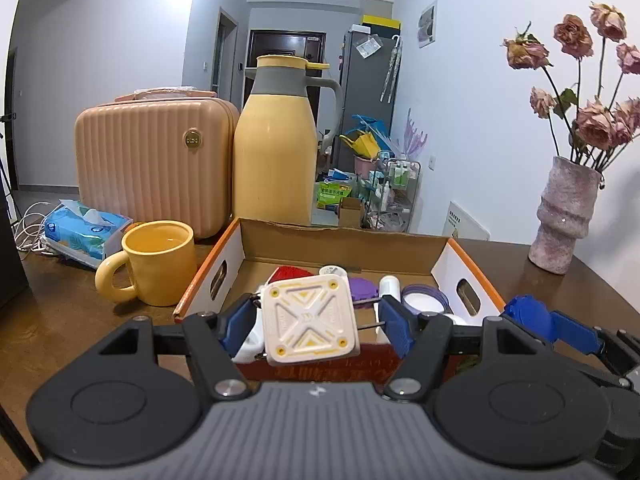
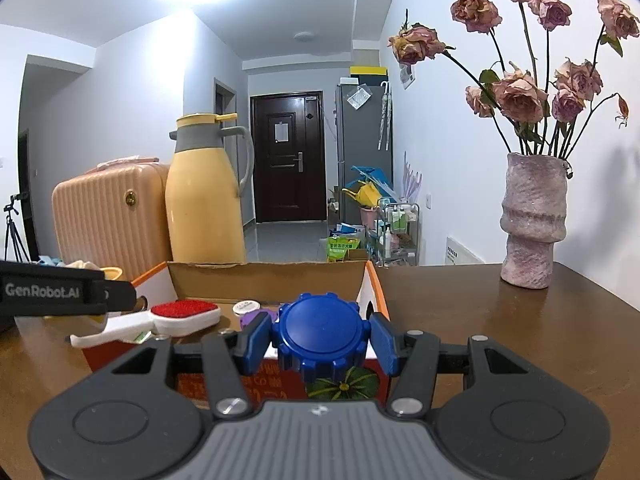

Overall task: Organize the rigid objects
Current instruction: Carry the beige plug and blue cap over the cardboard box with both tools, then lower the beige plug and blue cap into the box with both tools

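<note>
Square cream block (image 1: 310, 320) in left gripper (image 1: 314, 326)

"GenRobot.AI" stands in pale letters on the black side of the left gripper (image 2: 52, 294); other print is unreadable.

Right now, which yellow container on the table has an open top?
The yellow mug, beside the cardboard box; the tall yellow thermos jug behind it has its lid on.

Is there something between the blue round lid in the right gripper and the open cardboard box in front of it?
Nothing visible blocks it. The right gripper holds the blue lid just before the near wall of the cardboard box, whose top is open. Inside lie a red brush and small lids, with bare floor behind them.
</note>
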The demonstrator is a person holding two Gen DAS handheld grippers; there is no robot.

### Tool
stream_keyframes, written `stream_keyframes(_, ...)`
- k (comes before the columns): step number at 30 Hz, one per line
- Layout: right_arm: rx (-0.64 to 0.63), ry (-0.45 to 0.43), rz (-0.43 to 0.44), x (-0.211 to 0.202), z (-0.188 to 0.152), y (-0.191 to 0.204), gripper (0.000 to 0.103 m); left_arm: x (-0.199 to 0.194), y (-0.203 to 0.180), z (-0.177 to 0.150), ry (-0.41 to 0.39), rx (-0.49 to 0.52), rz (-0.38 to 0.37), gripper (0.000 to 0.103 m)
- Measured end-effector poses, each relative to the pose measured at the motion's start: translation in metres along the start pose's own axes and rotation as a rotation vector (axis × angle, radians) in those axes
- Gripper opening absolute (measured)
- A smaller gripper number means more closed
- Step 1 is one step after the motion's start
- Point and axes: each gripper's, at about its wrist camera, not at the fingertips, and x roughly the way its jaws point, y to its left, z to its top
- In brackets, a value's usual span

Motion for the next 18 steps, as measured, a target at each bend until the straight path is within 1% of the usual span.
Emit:
stream_keyframes(6,-0.007,-0.010,0.000,0.014,0.005,0.005,0.053,0.015,-0.001,0.008,0.001,-0.011,0.005,0.069)
stream_keyframes(18,-0.015,-0.002,-0.004,0.049,0.011,0.012,0.053,0.047,0.006,0.019,0.003,-0.035,0.036,0.069)
